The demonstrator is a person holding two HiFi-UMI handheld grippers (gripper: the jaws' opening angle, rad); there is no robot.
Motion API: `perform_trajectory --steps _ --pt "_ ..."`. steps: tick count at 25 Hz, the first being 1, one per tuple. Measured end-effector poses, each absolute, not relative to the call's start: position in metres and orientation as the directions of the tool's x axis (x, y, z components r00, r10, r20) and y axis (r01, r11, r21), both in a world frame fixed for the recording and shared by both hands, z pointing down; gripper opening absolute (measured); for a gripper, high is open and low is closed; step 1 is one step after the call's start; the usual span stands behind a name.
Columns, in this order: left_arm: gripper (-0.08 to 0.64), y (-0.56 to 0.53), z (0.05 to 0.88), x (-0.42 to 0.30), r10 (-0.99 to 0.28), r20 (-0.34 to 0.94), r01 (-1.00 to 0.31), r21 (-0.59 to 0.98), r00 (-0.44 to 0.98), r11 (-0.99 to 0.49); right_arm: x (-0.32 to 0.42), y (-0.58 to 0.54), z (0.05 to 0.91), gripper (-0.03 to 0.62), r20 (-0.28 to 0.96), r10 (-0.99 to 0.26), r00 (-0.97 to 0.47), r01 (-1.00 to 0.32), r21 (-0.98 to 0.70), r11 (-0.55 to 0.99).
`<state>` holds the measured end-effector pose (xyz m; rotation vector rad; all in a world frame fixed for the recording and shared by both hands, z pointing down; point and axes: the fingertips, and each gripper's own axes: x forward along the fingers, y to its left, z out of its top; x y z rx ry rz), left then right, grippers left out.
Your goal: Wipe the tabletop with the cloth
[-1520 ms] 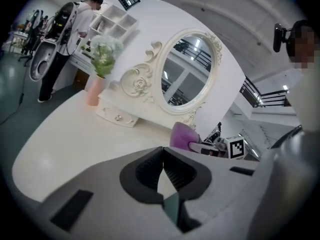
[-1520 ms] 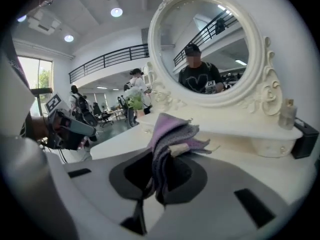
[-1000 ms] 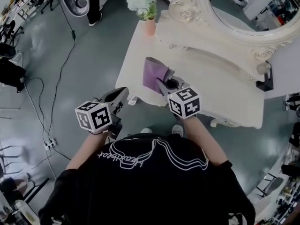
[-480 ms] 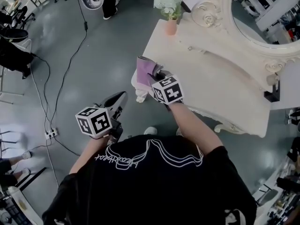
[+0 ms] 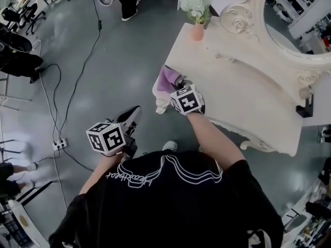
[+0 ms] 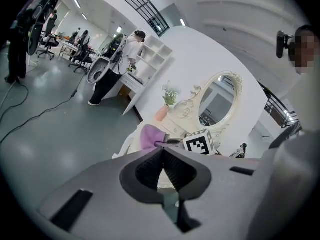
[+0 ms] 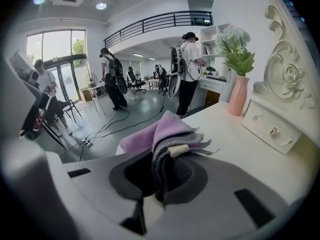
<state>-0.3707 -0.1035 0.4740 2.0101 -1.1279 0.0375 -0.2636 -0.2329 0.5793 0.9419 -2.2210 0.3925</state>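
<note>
A folded purple cloth (image 5: 167,78) (image 7: 166,130) (image 6: 150,135) lies at the left front corner of the cream dressing table (image 5: 243,92) (image 7: 250,149). My right gripper (image 5: 178,87) (image 7: 161,170) is shut on the cloth, pressing it against the tabletop near that corner. My left gripper (image 5: 132,117) (image 6: 163,170) hangs over the floor left of the table, jaws shut with nothing between them. From the left gripper view the table (image 6: 170,126) stands ahead, with the right gripper's marker cube (image 6: 200,143) beside the cloth.
A pink vase with white flowers (image 5: 196,14) (image 7: 237,86) stands at the table's far left corner. An ornate oval mirror (image 5: 295,14) rises behind the tabletop, with small drawers (image 7: 272,126) below it. Cables (image 5: 77,81) run across the grey floor. People stand farther back (image 7: 186,69).
My right gripper has dragged the cloth leftward across the tabletop to its left front corner. The cloth has bunched up smaller. The left gripper has stayed over the floor.
</note>
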Motion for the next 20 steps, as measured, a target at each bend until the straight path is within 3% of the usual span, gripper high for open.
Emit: perform_trajectory --steps 5,20 --pt "0.005 -0.103 0.471 -0.370 -0.701 0.384 -0.725 0.631 0.601 -0.276 -0.266 -0.231 0.580 0.049 0.719 -0.495 -0.489 -0.679 0.043 0.733" --pt "0.005 -0.112 0.472 -0.357 -0.677 0.391 -0.717 0.631 0.624 -0.296 -0.257 -0.232 0.585 0.048 0.705 -0.484 -0.519 -0.687 -0.007 0.727"
